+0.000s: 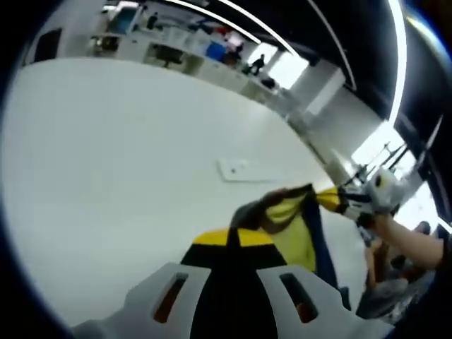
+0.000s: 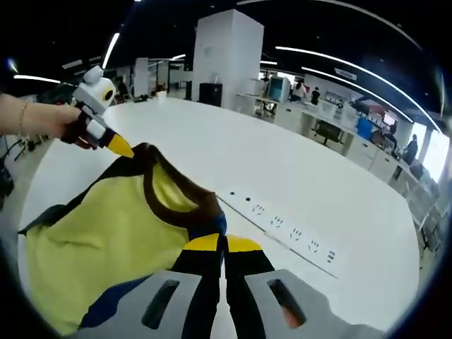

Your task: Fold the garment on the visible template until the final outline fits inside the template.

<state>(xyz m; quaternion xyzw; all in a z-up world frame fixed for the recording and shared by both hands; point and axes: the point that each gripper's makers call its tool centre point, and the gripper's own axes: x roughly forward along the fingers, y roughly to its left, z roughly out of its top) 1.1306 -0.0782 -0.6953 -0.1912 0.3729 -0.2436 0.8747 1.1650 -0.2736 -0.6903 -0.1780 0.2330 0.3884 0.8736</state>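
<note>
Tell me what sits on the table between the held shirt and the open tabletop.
Nothing visible blocks it. The yellow shirt hangs from both grippers above the white table; only flush socket panels lie beside it.

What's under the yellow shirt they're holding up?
Under the yellow shirt is the big white table. Both grippers pinch its brown collar, so it hangs. The table beneath its body is covered; no template can be seen.

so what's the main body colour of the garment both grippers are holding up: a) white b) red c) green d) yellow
d, since the garment is yellow on its body, with a dark brown collar and dark blue sleeves, and it is held off the white table between the right gripper and the left gripper.
</note>
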